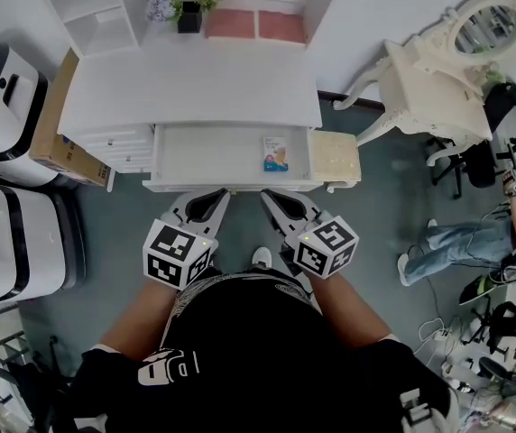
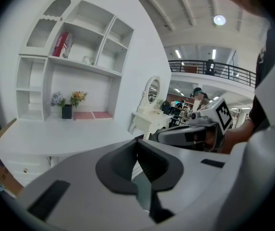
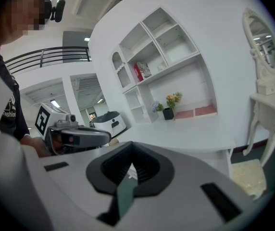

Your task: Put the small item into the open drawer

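**Item lies in drawer; both grippers closed and empty**

Nearest me, the left gripper [image 1: 206, 204] and the right gripper [image 1: 281, 207] are held side by side just short of the drawer front, tips pointing toward it and slightly down. In the left gripper view its jaws are together with nothing between them. The right gripper view shows the same: jaws together, nothing held. Neither gripper touches the furniture.

Beyond the tips, the drawer [image 1: 204, 156] stands pulled out from under the white surface [image 1: 190, 88]. The small item [image 1: 275, 153], a flat packet with a blue and orange print, lies on the drawer floor toward its right end, near the right wall. The rest of the drawer floor is bare. The item is well inside the front edge and apart from both grippers.

Farther off, the surface carries nothing in its middle. A flower pot [image 1: 188, 16] stands at the far edge against the wall, below the shelf unit [image 1: 96, 7].

Assessment: the placing step looks complete, as the item rests in the named compartment and nothing remains in either gripper. I judge that the next move calls only for drawing both grippers clear without striking the drawer front. Closing the drawer is not asked for in the task. If it were wanted, a level push on the front panel would serve.
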`<state>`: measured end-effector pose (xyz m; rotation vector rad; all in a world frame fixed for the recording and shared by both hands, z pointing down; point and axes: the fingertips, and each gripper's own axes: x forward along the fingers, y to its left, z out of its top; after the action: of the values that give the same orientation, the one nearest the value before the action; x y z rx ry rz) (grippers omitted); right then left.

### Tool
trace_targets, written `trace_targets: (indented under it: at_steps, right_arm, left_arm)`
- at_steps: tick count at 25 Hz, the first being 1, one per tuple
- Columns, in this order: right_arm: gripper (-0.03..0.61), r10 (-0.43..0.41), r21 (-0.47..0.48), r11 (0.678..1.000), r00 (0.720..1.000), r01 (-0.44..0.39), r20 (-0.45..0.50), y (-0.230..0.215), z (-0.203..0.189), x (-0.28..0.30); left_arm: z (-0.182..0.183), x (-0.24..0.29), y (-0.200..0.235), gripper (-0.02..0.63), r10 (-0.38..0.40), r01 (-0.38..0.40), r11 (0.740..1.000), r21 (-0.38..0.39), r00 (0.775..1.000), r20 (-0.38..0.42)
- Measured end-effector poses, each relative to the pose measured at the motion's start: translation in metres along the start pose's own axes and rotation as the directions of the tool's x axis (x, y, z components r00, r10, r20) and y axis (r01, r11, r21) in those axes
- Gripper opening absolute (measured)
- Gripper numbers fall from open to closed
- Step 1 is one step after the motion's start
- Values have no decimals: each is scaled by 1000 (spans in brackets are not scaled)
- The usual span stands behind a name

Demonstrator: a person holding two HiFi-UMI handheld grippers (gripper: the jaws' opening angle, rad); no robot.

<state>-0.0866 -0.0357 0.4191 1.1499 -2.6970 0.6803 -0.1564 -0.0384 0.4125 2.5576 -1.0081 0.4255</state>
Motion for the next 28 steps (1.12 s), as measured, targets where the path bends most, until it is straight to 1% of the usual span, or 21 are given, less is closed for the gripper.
trace_targets:
  at_steps: [28]
  right_arm:
    - [6, -11, 9, 1000, 1000, 11, 3, -2, -2, -4]
  left_arm:
    - [0, 2, -6, 14, -9, 9, 1000, -1, 1000, 1]
